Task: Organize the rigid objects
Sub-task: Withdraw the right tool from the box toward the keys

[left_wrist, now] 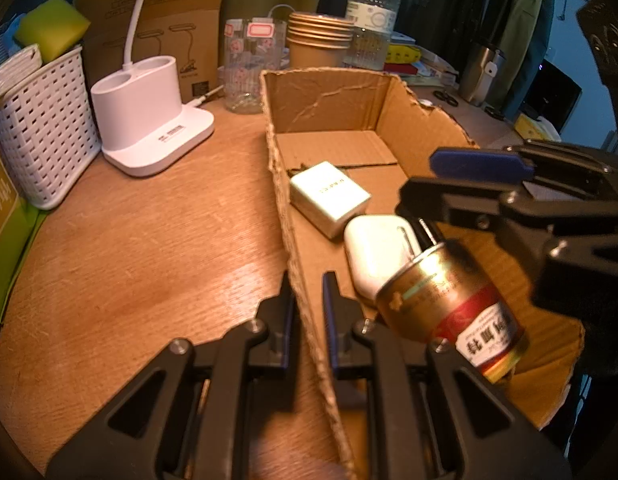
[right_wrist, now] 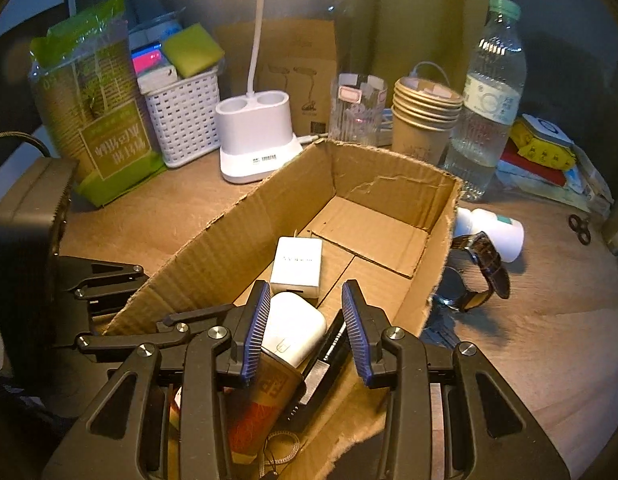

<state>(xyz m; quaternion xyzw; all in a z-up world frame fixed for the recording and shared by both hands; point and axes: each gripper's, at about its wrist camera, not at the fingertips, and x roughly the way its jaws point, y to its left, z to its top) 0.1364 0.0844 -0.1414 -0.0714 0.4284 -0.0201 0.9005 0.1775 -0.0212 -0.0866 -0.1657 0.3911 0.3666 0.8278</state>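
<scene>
Along the back of my wooden desk [left_wrist: 141, 240]: white woven basket [left_wrist: 45, 128] holding a green sponge [left_wrist: 51, 32], white lamp base [left_wrist: 149, 120], clear glass [left_wrist: 249, 72], stacked paper cups [left_wrist: 319, 40], water bottle [right_wrist: 485, 104].

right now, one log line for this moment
left gripper: astride box wall | right gripper: open over can | can: tilted in box by white case

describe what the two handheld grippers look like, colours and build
Both match. The left gripper and right gripper have matte black plastic linkage arms with triangular cut-outs, joined by round silver screws. Each finger carries a blue pad; the right gripper's pads are finely ribbed. No cables, sleeves or markings are visible.
</scene>
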